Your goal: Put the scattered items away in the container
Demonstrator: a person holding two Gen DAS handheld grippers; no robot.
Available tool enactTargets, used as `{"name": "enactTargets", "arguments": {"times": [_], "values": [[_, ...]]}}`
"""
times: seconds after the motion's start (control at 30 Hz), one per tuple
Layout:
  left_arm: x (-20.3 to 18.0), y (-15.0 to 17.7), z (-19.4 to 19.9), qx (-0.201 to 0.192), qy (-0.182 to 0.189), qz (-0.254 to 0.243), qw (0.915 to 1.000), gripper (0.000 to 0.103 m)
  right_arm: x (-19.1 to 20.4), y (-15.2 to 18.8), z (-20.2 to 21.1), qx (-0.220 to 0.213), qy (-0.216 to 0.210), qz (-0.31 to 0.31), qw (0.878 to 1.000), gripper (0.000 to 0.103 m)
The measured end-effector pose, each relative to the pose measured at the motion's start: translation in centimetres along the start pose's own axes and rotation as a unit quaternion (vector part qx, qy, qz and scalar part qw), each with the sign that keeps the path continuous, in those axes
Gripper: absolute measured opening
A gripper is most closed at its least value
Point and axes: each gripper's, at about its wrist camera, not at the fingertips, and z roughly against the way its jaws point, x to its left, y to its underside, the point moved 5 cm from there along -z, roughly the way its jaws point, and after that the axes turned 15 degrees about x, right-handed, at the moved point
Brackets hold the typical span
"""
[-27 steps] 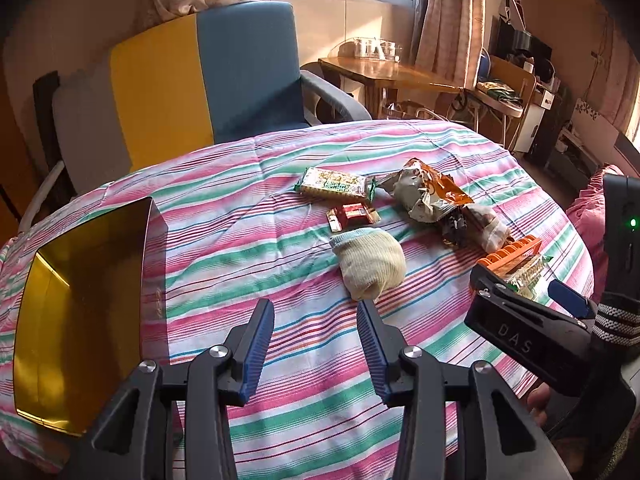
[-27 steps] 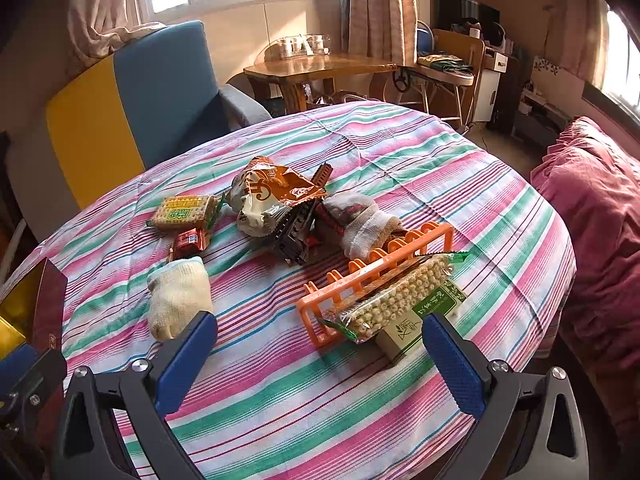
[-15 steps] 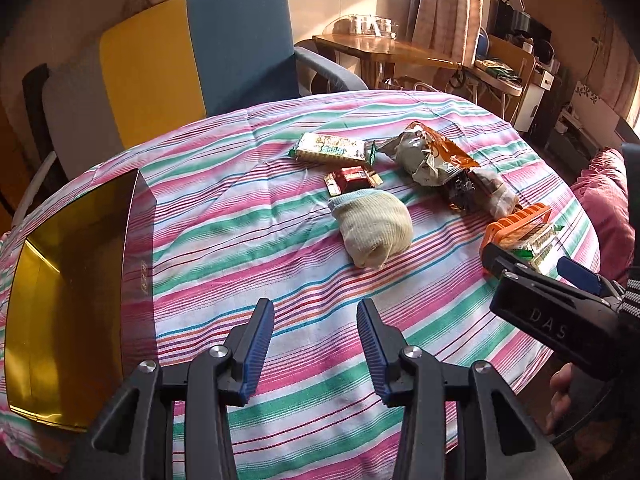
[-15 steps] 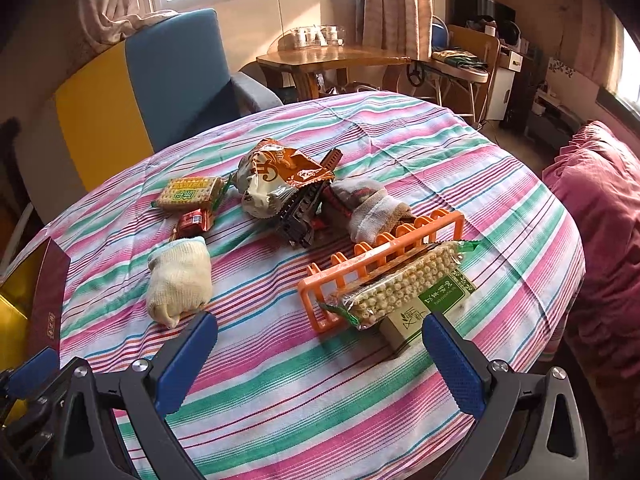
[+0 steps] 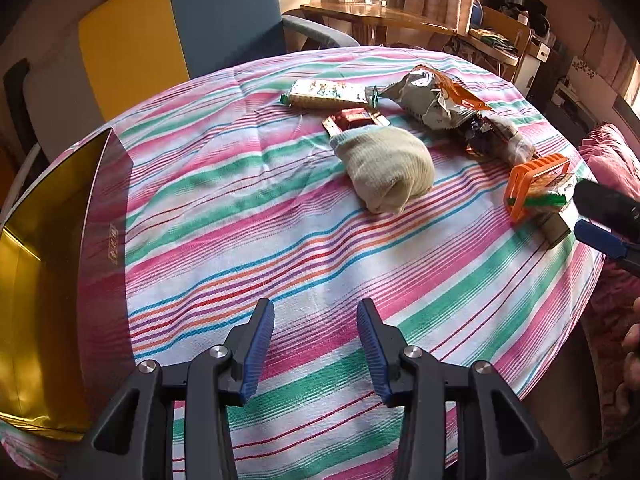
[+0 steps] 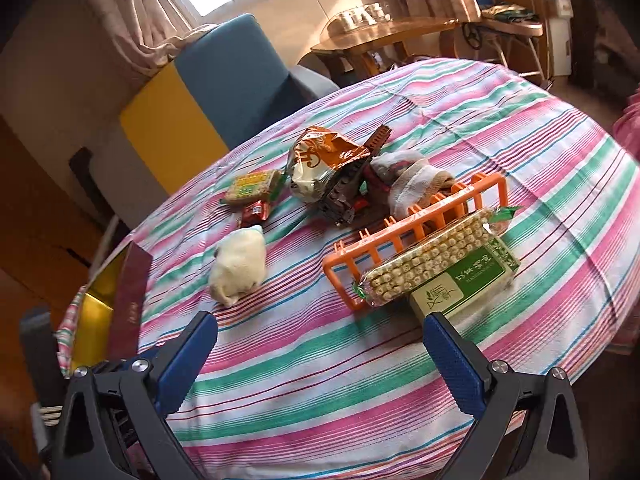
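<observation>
Both of my grippers, left (image 5: 316,334) and right (image 6: 320,354), hover spread and empty over the striped tablecloth (image 5: 248,216); cream sock (image 5: 386,168) ahead; gold box (image 5: 36,280) left.

Chinese characters stand white on the green box (image 6: 476,280), too blurred to read; no other lettering is legible.

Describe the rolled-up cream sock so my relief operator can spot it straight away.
On the striped tablecloth, look between the gold box and the snack pile. The cream sock lies alone, just before a small red packet; it is the only soft, plain bundle.
</observation>
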Motion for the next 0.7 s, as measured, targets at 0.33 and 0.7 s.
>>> {"name": "enactTargets", "arguments": {"times": [0.33, 0.7], "values": [[0.6, 0.9, -0.8, -0.017, 0.047, -0.009, 0.9987, 0.052, 2.1, -3.2, -1.1, 0.022, -0.108, -0.021, 0.994, 0.103], [0.1, 0.3, -1.1, -0.021, 0.089, -0.016, 0.9957, 0.083, -8.0, -4.5, 3.4, -0.047, -0.064, -0.153, 0.985, 0.103]]}}
